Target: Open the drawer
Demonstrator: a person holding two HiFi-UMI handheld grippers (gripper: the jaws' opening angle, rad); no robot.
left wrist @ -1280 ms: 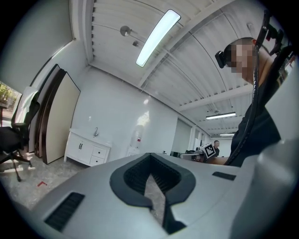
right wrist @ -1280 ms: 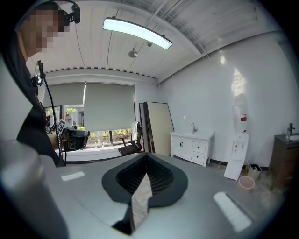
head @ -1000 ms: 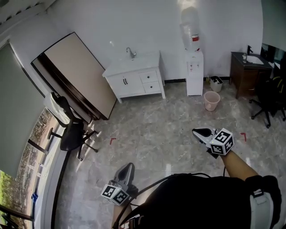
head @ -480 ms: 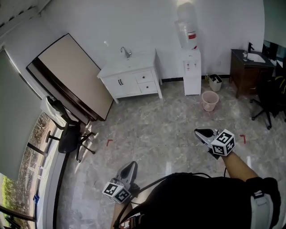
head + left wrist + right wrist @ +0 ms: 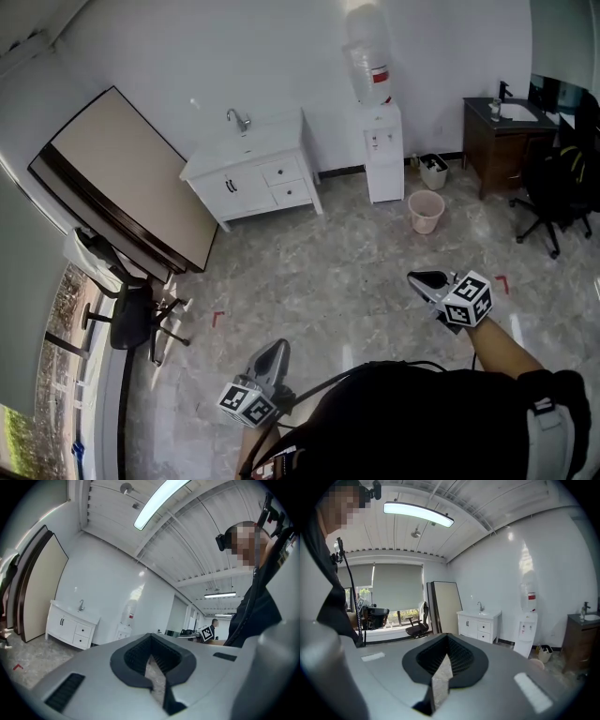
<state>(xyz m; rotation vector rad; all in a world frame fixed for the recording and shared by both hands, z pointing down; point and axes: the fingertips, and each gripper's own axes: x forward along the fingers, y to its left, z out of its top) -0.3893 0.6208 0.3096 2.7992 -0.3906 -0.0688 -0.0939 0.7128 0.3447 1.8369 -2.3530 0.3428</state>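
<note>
Marble flooring (image 5: 319,281) is seen between the far-off white cabinet (image 5: 234,187), its drawers (image 5: 281,172) shut, and the left gripper (image 5: 274,349) and right gripper (image 5: 425,278), both closed and empty. A pink bucket (image 5: 426,210) is seen ahead of the right gripper, contents indiscernible.

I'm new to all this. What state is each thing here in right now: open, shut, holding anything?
left gripper: shut, holding nothing.
right gripper: shut, holding nothing.
cabinet drawers: both shut.
cabinet doors: shut.
pink bin: upright on the floor.
window blind: pulled partly down.
</note>
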